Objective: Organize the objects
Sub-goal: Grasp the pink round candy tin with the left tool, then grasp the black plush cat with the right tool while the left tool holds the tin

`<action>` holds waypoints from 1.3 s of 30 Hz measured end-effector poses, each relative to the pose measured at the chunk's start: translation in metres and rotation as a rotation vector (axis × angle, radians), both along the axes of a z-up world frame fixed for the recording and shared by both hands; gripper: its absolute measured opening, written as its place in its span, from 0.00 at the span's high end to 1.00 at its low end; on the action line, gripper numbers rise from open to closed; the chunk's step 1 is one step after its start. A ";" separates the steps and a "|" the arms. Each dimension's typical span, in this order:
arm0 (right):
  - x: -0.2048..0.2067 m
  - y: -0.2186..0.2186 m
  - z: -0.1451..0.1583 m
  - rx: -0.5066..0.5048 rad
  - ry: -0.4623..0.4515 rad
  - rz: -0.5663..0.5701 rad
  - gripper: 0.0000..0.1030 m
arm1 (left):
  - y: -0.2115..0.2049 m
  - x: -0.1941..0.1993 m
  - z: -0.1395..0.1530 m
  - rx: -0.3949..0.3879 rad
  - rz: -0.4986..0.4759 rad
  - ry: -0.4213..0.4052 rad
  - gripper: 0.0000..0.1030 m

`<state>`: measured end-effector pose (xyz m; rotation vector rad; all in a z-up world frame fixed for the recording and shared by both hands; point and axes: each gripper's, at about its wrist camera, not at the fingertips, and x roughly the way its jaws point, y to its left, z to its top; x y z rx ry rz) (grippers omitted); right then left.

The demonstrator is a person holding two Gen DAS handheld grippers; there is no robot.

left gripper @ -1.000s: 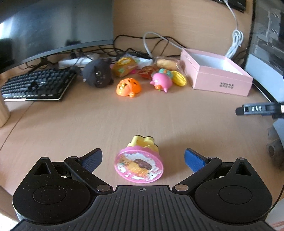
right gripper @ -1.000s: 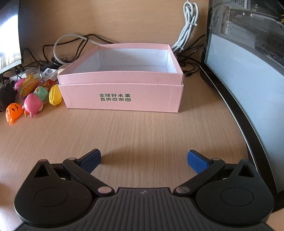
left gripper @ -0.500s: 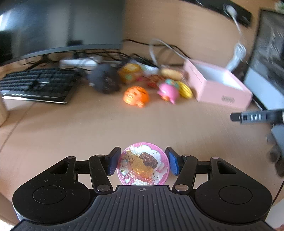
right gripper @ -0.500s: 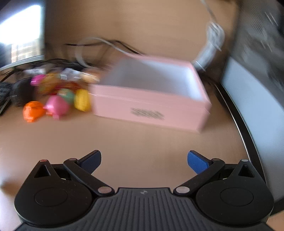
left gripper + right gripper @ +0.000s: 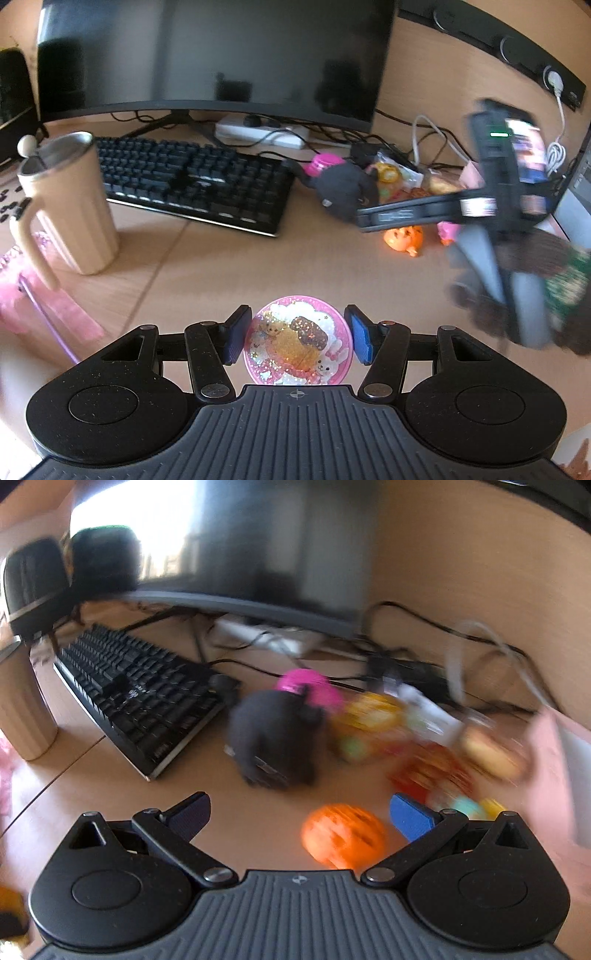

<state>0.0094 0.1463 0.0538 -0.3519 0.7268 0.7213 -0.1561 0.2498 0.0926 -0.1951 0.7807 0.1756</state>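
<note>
While the round pink toy [image 5: 297, 339] is pinched between the closed-in pads of the left gripper [image 5: 297, 338], glittery face up and clear of the desk [image 5: 207, 266], the right gripper [image 5: 299, 812] is spread wide and empty, with the orange pumpkin toy [image 5: 343, 836] sat between its fingers, nearer the right one, so that arm is judged closest.

Pink glittery disc [image 5: 297, 340] with cartoon animals — blue pads [image 5: 360, 338]; orange toy [image 5: 343, 835] black-striped — black plush [image 5: 275, 738], beige cup [image 5: 70, 206].
</note>
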 end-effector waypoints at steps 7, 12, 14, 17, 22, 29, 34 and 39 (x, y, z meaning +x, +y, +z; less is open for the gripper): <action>0.009 0.071 -0.024 -0.193 -0.130 0.043 0.17 | 0.028 -0.007 0.006 0.024 0.005 0.005 0.41; 0.011 0.080 -0.024 -0.243 -0.144 0.042 0.35 | 0.038 -0.009 0.009 0.010 -0.015 -0.009 0.41; 0.005 0.072 -0.015 -0.223 -0.126 0.026 0.35 | 0.041 -0.007 0.009 -0.004 -0.029 -0.015 0.41; -0.013 0.047 0.007 -0.180 -0.105 0.012 0.35 | 0.043 -0.001 0.008 -0.034 -0.061 -0.024 0.41; -0.051 -0.016 0.043 -0.144 -0.064 -0.040 0.35 | 0.032 0.017 0.007 -0.073 -0.153 -0.041 0.41; -0.058 -0.114 0.037 -0.044 0.163 -0.203 0.35 | -0.003 0.042 -0.001 -0.104 -0.314 -0.068 0.41; -0.051 -0.163 -0.002 -0.031 0.287 -0.390 0.32 | -0.021 0.057 -0.012 -0.145 -0.359 -0.028 0.41; -0.075 -0.175 -0.005 -0.202 0.067 -0.329 0.14 | -0.039 0.073 -0.023 -0.125 -0.375 0.010 0.41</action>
